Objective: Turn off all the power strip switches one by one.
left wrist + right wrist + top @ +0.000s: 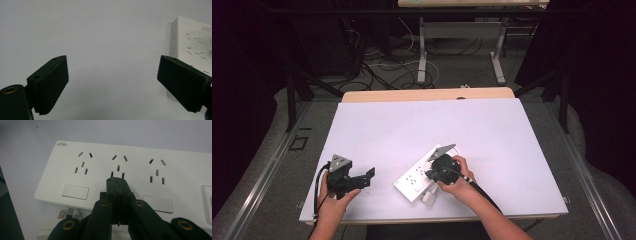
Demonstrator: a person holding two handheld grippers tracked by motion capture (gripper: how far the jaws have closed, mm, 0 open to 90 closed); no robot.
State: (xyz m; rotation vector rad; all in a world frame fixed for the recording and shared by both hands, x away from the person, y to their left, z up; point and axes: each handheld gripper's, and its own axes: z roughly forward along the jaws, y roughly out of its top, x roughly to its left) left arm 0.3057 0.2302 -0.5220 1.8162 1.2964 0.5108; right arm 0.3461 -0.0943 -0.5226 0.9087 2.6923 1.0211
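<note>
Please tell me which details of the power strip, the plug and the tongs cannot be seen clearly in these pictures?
- Power strip: middle button, right gripper view, hidden behind the shut right tongs.
- White plug: body cut off by the bottom edge, partly behind the tongs.
- Brand print: too small to read.
- Power strip, left gripper view: cut off by the right edge, partly behind a pad of the open left tongs.
- High view: sockets too small.

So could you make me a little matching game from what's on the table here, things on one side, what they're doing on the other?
Things:
1. left gripper
2. right gripper
3. white power strip
4. white plug

States:
A. jaws shut, tips over the middle sockets
B. lies flat on the white table
C. jaws wide apart, nothing between them
D. lies unplugged beside the strip's near edge

Pairs: 1-C, 2-A, 3-B, 4-D
</note>
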